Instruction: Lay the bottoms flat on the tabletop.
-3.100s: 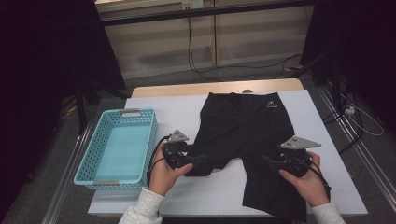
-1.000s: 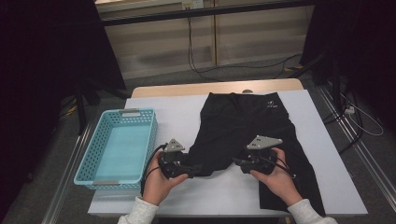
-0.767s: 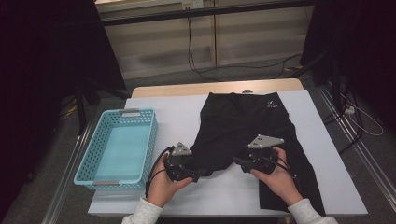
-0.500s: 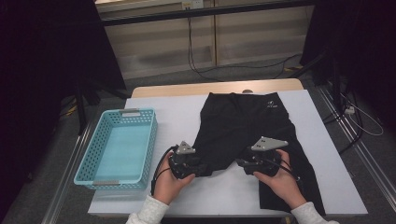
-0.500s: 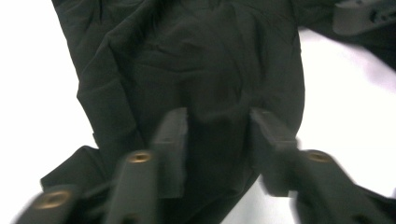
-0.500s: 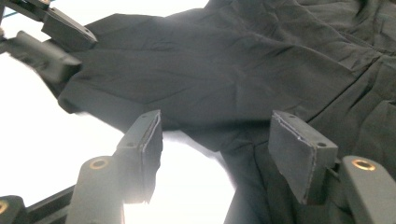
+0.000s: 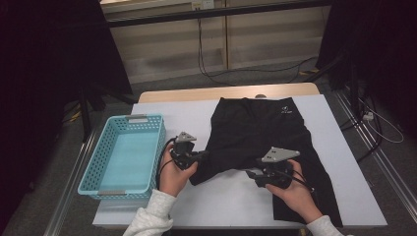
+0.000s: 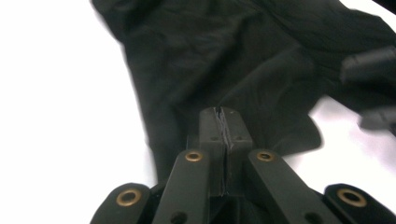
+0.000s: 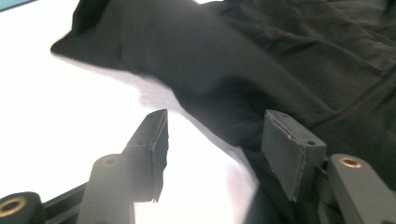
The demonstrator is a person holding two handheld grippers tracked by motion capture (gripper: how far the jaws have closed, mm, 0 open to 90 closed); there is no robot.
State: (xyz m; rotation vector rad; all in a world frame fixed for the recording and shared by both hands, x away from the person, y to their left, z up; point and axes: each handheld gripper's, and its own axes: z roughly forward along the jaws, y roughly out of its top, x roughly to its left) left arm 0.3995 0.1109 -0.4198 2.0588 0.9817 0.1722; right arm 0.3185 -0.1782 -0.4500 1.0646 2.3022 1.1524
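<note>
High view: left tool [image 7: 196, 158] clamped on black shorts [image 7: 260, 132] hem, jaws just closed. Right tool [image 7: 255, 176] half apart at other leg, nothing pinched. Risked thin fabric slipping free or bunching on desk [image 7: 231, 196] if pulled unevenly.

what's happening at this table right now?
A person is working on a pair of black shorts spread on the white table, a gripper in each hand. The left gripper has just closed and is pinching one leg hem. The right gripper has been closing but is not yet gripping, with the other leg's edge at its jaws. A blue basket sits to the left.
</note>
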